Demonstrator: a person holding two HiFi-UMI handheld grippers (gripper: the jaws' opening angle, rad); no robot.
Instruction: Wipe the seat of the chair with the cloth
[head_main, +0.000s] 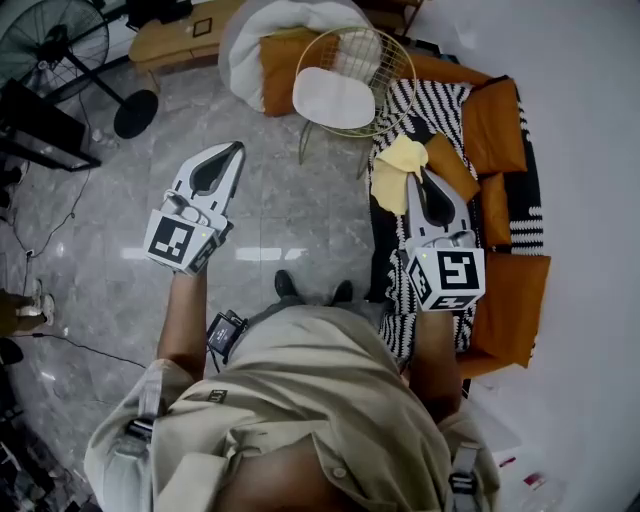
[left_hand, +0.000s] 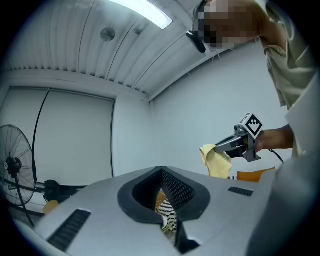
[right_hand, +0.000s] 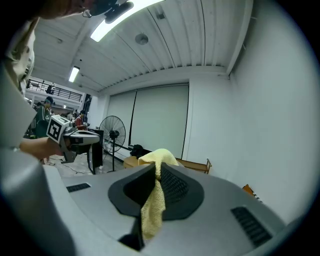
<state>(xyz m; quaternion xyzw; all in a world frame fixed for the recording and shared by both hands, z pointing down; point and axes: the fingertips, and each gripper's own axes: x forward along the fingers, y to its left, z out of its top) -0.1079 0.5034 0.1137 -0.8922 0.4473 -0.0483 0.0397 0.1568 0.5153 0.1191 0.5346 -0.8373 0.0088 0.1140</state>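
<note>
While the left gripper (head_main: 230, 152) hangs idle over the grey marble floor (head_main: 100, 250), jaws pressed together on nothing, the right gripper (head_main: 418, 176) pinches the soft yellow cloth (head_main: 395, 172) held clear, seemingly ready for the white oval seat (head_main: 333, 97) of the gold wire chair (head_main: 385, 75) just ahead.

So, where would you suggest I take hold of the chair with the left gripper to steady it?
Probably the thin wire rim of its shell, on the left side, coming from above with the jaws across the wire. It is narrow and open enough to close on; the white seat pad is broad and flat, and stays free for the cloth in the right gripper.
</note>
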